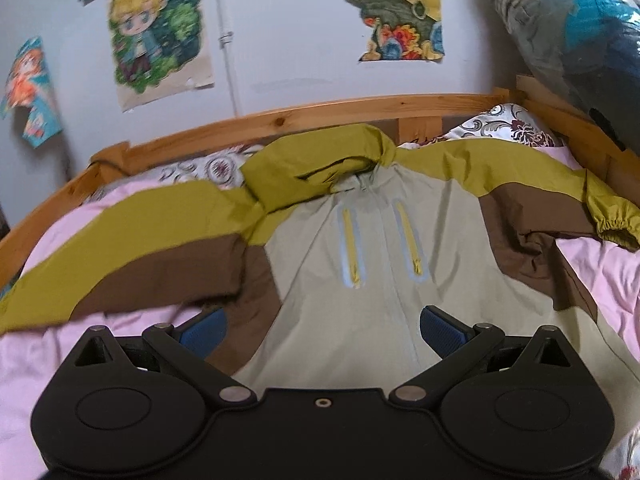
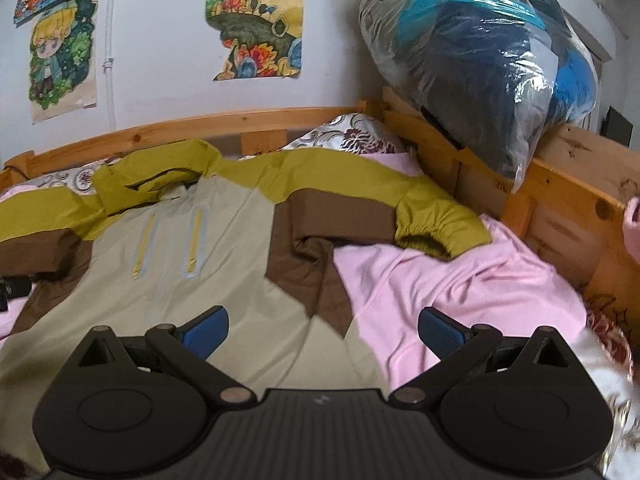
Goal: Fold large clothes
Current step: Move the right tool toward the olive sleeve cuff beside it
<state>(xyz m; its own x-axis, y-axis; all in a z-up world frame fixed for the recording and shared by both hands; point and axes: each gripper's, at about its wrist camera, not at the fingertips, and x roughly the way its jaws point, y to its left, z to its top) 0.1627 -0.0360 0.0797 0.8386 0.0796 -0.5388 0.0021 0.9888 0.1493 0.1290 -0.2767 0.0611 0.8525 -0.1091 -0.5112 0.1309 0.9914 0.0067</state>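
A large jacket (image 1: 360, 280) in beige, brown and olive lies front-up and spread out on a pink sheet (image 1: 600, 272), hood toward the wall, both sleeves stretched sideways. In the right wrist view the jacket (image 2: 200, 280) fills the left half, and its right sleeve cuff (image 2: 432, 236) rests on the pink sheet (image 2: 460, 292). My left gripper (image 1: 323, 332) hovers open over the jacket's lower front, blue pads (image 1: 442, 330) wide apart and holding nothing. My right gripper (image 2: 323, 330) is open too, above the jacket's right hem edge where it meets the sheet.
A wooden bed frame (image 1: 320, 114) runs along the far side and right side (image 2: 560, 200). A big clear plastic bag of clothes (image 2: 480, 60) rests on the right rail. Floral pillows (image 2: 352, 136) lie at the head. Posters (image 1: 156, 32) hang on the wall.
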